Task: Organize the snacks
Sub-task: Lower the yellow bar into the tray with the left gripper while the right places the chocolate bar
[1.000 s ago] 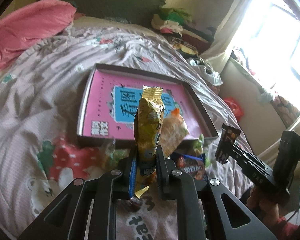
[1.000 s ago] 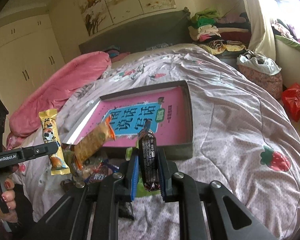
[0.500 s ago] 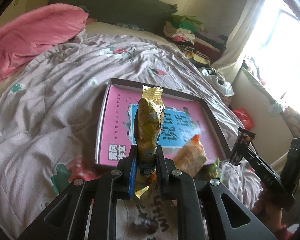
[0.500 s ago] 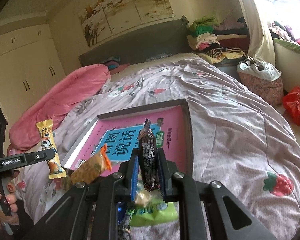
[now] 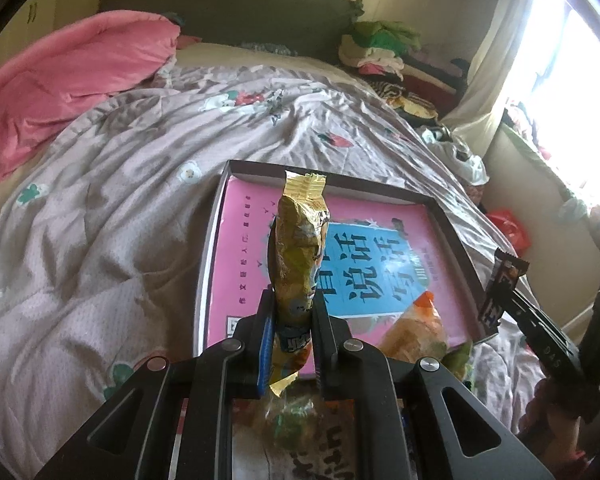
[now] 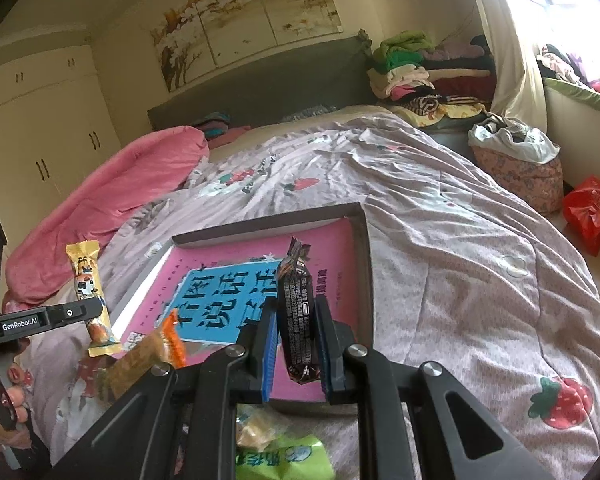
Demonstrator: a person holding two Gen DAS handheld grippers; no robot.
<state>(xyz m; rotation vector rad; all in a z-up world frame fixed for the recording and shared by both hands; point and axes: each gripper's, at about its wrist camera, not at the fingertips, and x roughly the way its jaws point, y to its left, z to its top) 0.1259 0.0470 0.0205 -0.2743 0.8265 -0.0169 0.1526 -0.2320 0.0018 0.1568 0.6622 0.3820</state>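
Note:
My left gripper (image 5: 291, 320) is shut on a yellow snack packet (image 5: 300, 248) that stands upright between the pads, over the near edge of a shallow box (image 5: 216, 216) with a pink and blue printed floor. My right gripper (image 6: 296, 340) is shut on a dark snack bar (image 6: 296, 312), held upright over the same box (image 6: 360, 264). In the right wrist view the left gripper (image 6: 96, 310) shows at the left with the yellow packet (image 6: 90, 292). The left wrist view shows the right gripper (image 5: 502, 292) with the dark bar (image 5: 502, 280) at the right.
An orange-tipped packet (image 5: 416, 328) leans on the box's near edge, with a green packet (image 6: 284, 458) and other loose snacks on the quilt (image 5: 100, 240) below the grippers. A pink duvet (image 5: 60, 80) lies at the back left. Folded clothes (image 6: 412, 68) and bags (image 6: 588, 212) are at the right.
Both grippers have moved forward toward the box with their snacks still gripped. The loose snack pile has slid lower in both views and the box looks nearer.

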